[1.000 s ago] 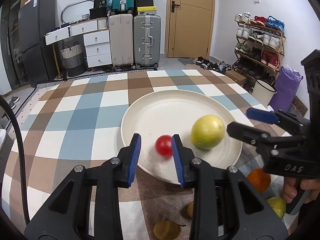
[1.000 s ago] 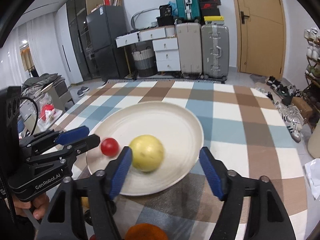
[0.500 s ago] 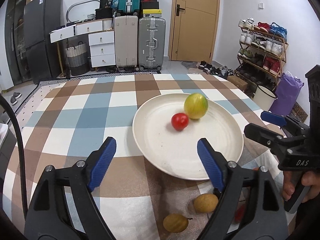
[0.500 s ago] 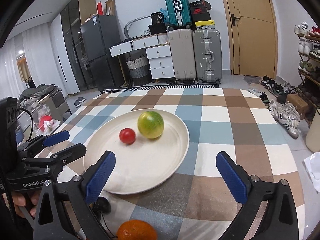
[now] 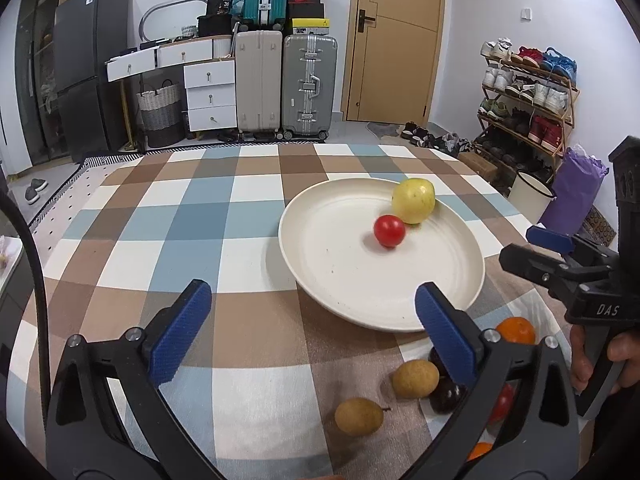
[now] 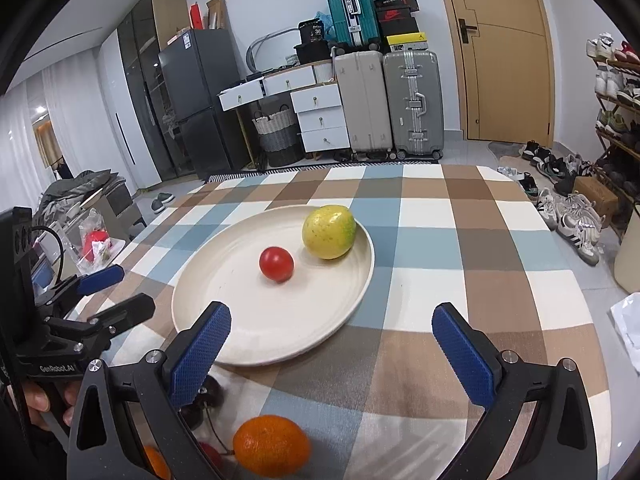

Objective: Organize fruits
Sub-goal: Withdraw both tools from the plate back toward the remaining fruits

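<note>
On my cream plate [image 5: 312,256] rest a small red tomato [image 5: 389,231] and a yellow-green round fruit [image 5: 413,200], touching; my left tongs [image 5: 312,332] and right tongs [image 6: 330,344] gape empty.

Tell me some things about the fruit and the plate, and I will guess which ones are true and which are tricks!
1. Two fruits lie on the cream plate: a small red tomato and a bigger yellow-green fruit. True.
2. The left gripper is squeezing the red tomato. False: its jaws are wide open and hold nothing.
3. An orange lies on the checked tablecloth, outside the plate. True.
4. The right gripper holds the yellow-green fruit. False: it is open and empty, and that fruit rests on the plate.
5. Two brownish round fruits lie on the cloth in front of the plate. True.
</note>
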`<move>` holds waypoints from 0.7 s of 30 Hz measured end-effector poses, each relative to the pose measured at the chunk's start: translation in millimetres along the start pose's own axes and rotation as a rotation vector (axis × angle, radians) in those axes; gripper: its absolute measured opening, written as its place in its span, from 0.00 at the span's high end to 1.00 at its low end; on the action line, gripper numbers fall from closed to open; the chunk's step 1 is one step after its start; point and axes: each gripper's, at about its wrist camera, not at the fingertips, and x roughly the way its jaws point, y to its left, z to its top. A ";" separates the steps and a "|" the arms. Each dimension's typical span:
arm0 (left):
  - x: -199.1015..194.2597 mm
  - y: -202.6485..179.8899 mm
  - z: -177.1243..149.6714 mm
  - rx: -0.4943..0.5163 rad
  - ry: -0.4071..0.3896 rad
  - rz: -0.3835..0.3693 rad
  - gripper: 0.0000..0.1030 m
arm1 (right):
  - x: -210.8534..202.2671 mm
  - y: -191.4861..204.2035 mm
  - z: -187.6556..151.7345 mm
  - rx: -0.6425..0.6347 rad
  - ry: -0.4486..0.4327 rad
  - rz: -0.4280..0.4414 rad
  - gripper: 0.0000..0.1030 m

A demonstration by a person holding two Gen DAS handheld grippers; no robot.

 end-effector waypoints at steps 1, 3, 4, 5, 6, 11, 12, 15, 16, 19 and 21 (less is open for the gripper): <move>-3.5 -0.3 -1.2 0.002 -0.003 -0.003 0.02 | -1.0 0.0 -0.8 0.000 0.008 -0.005 0.00; -13.1 -1.1 -3.7 0.004 -0.008 -0.006 0.01 | -6.0 -1.3 -3.7 0.008 0.021 -0.005 0.00; -16.3 -1.5 -4.1 0.005 -0.010 -0.009 0.01 | -9.4 -1.8 -4.6 0.015 0.024 0.001 0.00; -22.0 -2.6 -5.3 0.009 -0.015 -0.014 0.01 | -13.8 -2.6 -5.0 0.023 0.023 0.010 0.00; -25.6 -3.6 -6.0 0.012 -0.019 -0.014 0.01 | -19.7 -3.2 -5.8 0.031 0.015 0.019 0.00; -48.8 -12.9 -14.8 0.040 -0.025 -0.004 0.01 | -44.1 -0.9 -12.0 0.037 -0.001 0.026 0.00; -52.3 -14.1 -17.0 0.041 -0.025 -0.005 0.01 | -47.3 -0.5 -13.3 0.038 0.001 0.028 0.00; -63.4 -17.6 -25.3 0.033 -0.013 -0.014 0.01 | -59.4 1.2 -18.8 0.039 0.004 0.021 0.00; -65.2 -19.3 -28.1 0.034 -0.007 -0.020 0.01 | -62.7 1.5 -20.6 0.039 0.003 0.016 0.00; -74.7 -24.8 -36.3 0.045 -0.004 -0.026 0.01 | -73.4 0.8 -26.9 0.052 -0.005 -0.004 0.00; -81.1 -29.0 -40.8 0.056 -0.007 -0.031 0.01 | -79.8 0.1 -31.1 0.063 -0.004 -0.017 0.00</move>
